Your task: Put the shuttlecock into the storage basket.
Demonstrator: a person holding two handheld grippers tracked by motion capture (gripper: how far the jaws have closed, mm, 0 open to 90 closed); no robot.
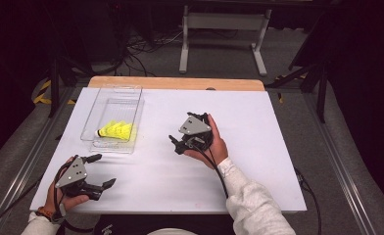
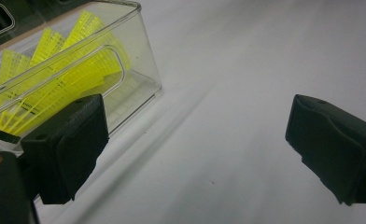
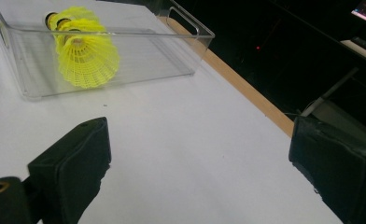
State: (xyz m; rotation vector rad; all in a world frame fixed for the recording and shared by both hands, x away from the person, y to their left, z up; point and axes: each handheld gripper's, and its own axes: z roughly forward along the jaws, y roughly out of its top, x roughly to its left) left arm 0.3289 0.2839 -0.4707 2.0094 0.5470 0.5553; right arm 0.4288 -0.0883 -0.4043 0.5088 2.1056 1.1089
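Yellow plastic-skirted shuttlecocks [image 1: 116,130] lie in clear plastic bin [image 1: 98,105], counter's [image 1: 258,127] far-left. Left tongs [image 1: 98,170], near-left corner, spread, empty. Right tongs [image 1: 176,143], mid-counter, spread, empty.

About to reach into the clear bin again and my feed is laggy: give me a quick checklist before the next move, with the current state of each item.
1. Left tool open and empty: ok, jaws stand wide apart.
2. Right tool open and empty: ok in the right gripper view.
3. Yellow plastic shuttlecocks inside the clear rectangular plastic bin: ok, bunched at its near end.
4. Bin flat on the white table top: ok.
5. Path between the tools and the bin free: ok, bare table.
6. Number of shuttlecocks: cannot tell, they overlap.
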